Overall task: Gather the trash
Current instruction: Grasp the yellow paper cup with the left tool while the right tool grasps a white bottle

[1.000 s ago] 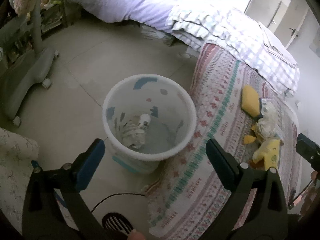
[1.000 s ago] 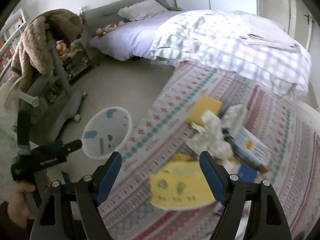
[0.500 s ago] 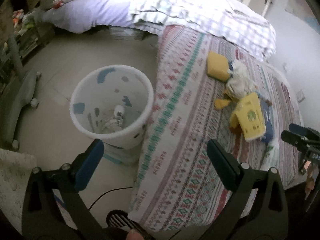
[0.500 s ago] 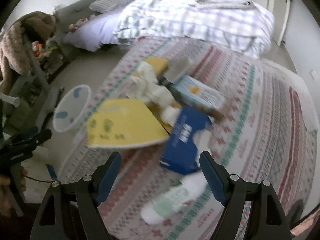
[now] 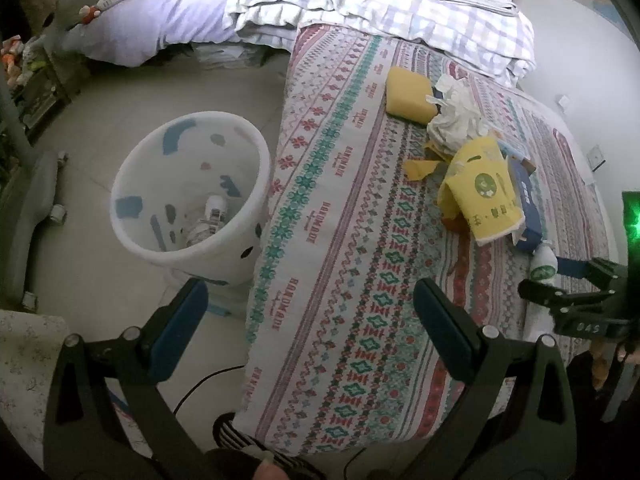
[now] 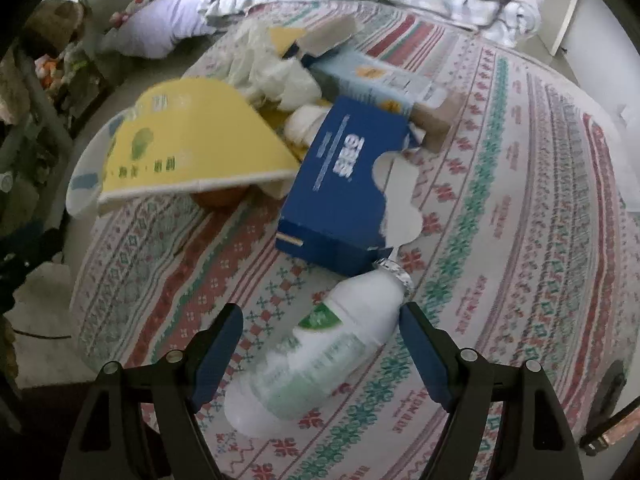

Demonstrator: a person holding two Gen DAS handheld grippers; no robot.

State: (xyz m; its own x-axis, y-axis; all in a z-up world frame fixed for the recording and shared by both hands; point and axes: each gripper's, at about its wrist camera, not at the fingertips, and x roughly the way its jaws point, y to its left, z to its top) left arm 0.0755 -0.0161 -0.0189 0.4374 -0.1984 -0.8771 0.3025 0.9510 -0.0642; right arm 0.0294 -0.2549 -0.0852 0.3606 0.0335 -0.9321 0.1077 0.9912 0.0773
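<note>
A pile of trash lies on the patterned bedspread: a yellow paper bag, a blue carton, a light blue box, crumpled white paper, a yellow sponge and a white plastic bottle lying on its side. My right gripper is open, its jaws on either side of the bottle, not closed on it. My left gripper is open and empty above the bed edge, beside the white trash bin, which holds some trash.
The bin stands on the tiled floor next to the bed. A plaid quilt is heaped at the far end of the bed. A grey chair base stands left of the bin. A black cable runs on the floor.
My right gripper has moved forward and down over the trash pile until the white bottle lies between its jaws. My left gripper has swung right, from over the bin toward the bed.
</note>
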